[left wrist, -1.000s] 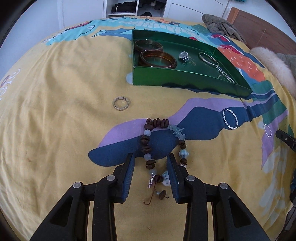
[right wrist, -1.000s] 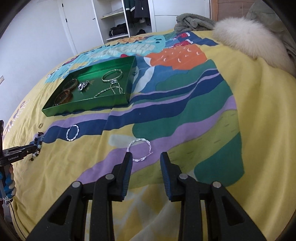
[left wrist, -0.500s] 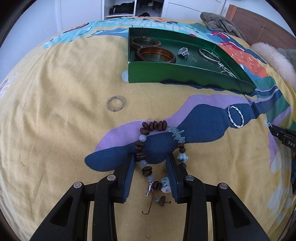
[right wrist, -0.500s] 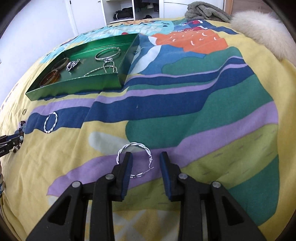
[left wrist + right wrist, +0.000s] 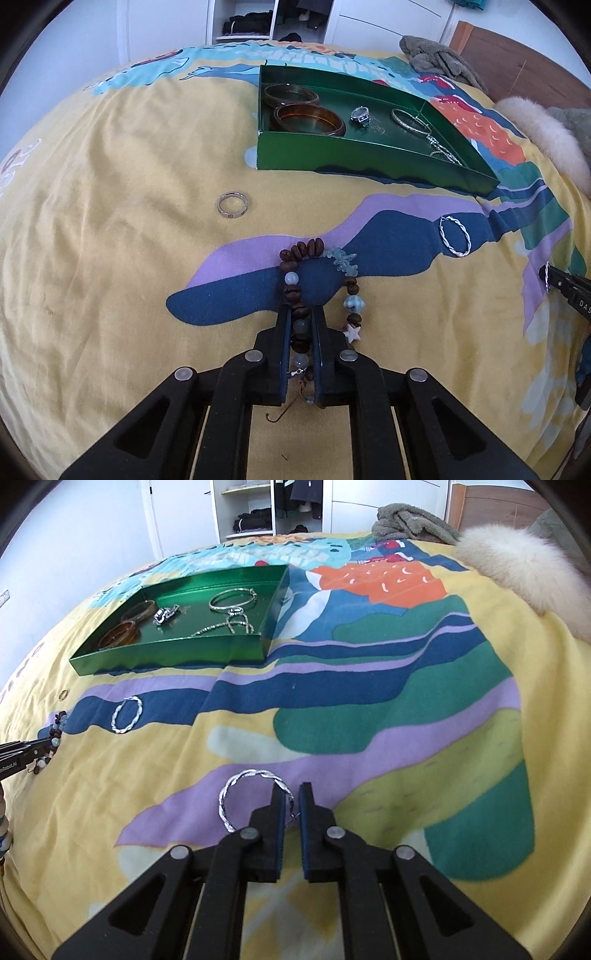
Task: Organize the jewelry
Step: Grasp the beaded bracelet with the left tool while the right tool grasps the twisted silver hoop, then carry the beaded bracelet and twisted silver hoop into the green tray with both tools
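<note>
Far left on the yellow part of the bedspread (image 5: pixel 110 184) lies a silver ring (image 5: pixel 232 205), well apart from everything else. Next, L gripper (image 5: pixel 300 312) is clamped on the left strand of the beaded bracelet (image 5: pixel 321 280); coffee-bean & pale blue beads show betw. the nearly closed jaws, the rest of the loop lies on the bed ahead, w/ a white star charm (image 5: pixel 351 332) just right of the right finger. Beyond, the green tray (image 5: pixel 332 155) holds 2 amber bangles (image 5: pixel 308 119), a wristwatch (image 5: pixel 361 115), a silver bangle (image 5: pixel 410 123) & a chain (image 5: pixel 441 149). Right of the bracelet, a twisted silver hoop (image 5: pixel 454 236) lies flat on the dark blue patch, near the tray's front corner. Furthest right, R gripper (image 5: pixel 291 794) is pinched on the right side of a second twisted silver hoop (image 5: pixel 240 794) on the purple band; wire sits betw. the narrow-gapped jaws, most of the hoop sticks out left of the left finger. Grey blanket (image 5: pixel 410 524) & white fur cushion (image 5: pixel 524 568) at the bed's far right.
</note>
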### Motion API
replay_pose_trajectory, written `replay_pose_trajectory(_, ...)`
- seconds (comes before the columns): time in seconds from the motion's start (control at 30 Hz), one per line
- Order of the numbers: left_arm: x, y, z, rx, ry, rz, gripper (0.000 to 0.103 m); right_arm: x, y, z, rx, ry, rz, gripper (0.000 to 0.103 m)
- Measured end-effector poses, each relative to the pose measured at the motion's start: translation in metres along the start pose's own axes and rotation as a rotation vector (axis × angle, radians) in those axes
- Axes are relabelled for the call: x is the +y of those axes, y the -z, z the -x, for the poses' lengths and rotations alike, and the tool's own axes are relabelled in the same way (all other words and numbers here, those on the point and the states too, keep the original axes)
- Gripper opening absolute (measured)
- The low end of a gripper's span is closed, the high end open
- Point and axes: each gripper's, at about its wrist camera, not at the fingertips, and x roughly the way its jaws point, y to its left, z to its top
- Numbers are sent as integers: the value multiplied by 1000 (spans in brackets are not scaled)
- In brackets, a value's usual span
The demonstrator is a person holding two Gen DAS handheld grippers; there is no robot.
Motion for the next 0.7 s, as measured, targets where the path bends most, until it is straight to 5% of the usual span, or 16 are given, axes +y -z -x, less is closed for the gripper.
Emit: replay_pose_trajectory(0.7,-24,42,107,-116,3,-73,10,37,44,119,-167,-60,-26,6)
